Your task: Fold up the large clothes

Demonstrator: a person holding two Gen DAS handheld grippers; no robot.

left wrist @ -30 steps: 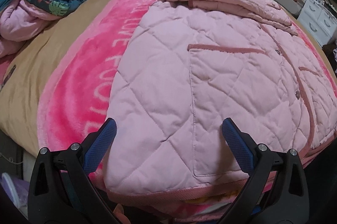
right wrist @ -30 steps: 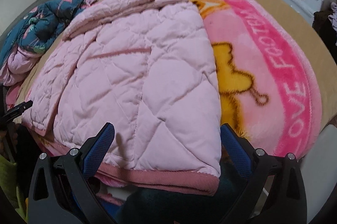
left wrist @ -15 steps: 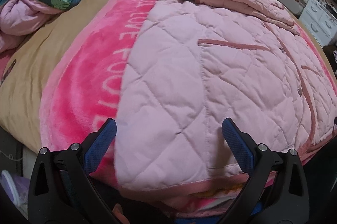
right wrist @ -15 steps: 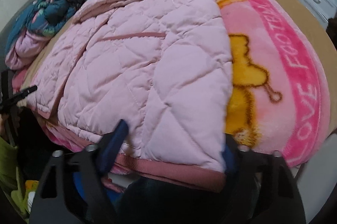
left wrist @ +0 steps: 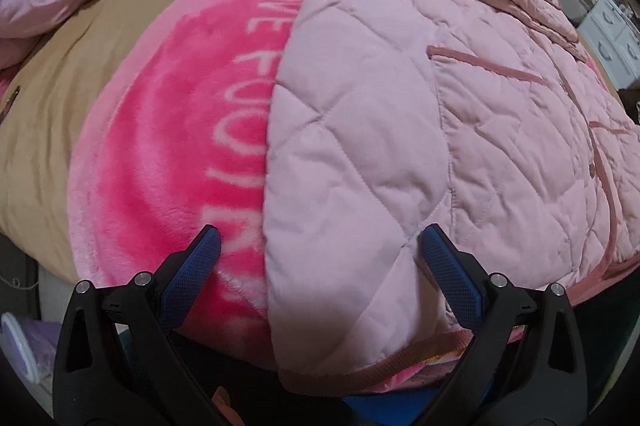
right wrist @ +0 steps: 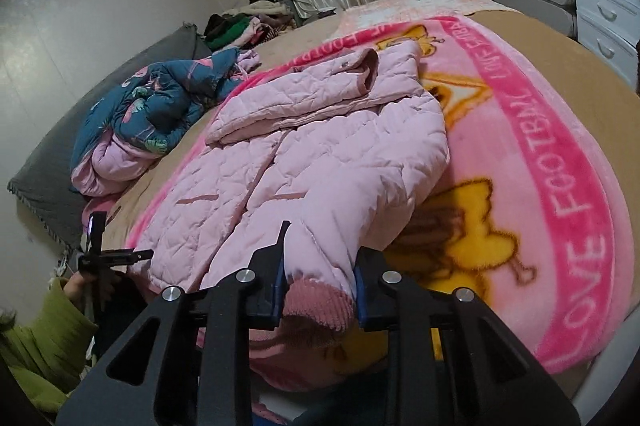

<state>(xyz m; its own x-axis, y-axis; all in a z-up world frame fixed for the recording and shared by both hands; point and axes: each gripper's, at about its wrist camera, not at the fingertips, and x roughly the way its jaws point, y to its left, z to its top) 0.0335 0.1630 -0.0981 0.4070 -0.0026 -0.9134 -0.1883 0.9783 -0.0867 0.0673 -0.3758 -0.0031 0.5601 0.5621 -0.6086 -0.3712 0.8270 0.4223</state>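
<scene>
Your right gripper (right wrist: 318, 290) is closing on the pink jacket's (right wrist: 320, 153) hem corner at 6 o'clock; your left gripper (left wrist: 320, 278) gapes; folding barely begun.

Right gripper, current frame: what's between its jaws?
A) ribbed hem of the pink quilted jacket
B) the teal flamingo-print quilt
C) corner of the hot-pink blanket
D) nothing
A: in the right wrist view the right gripper has its jaws closing on the ribbed hem of the pink quilted jacket, whose corner is bunched and raised off the blanket.
</scene>
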